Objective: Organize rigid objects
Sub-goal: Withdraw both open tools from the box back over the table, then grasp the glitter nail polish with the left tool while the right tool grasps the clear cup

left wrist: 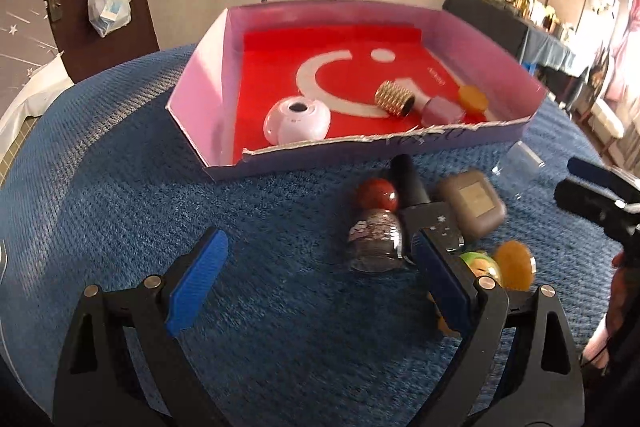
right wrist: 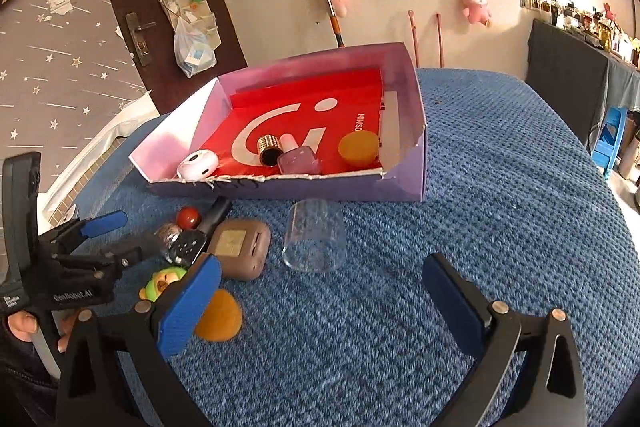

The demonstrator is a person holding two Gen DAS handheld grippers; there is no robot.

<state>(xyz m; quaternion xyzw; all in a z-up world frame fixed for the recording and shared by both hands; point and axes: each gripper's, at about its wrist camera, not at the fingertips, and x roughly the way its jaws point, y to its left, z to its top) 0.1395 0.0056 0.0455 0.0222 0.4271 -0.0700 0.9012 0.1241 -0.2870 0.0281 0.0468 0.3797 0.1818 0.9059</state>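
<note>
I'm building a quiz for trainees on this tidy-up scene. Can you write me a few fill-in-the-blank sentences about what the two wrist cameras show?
1. The shallow cardboard box has a ____ liner printed with a white smiley.
2. The clear plastic cup lies on its side on the ____ woven cloth, outside the box.
3. The white round gadget sits ____ the box.
4. Both the left gripper and the right gripper have their fingers ____.

Missing words: red; blue; inside; open

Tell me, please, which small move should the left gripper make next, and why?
Probably ease the left gripper forward and right to straddle the glitter bottle. Its jaws are open and empty, the bottle lies on the blue cloth just ahead, still outside the box.
</note>
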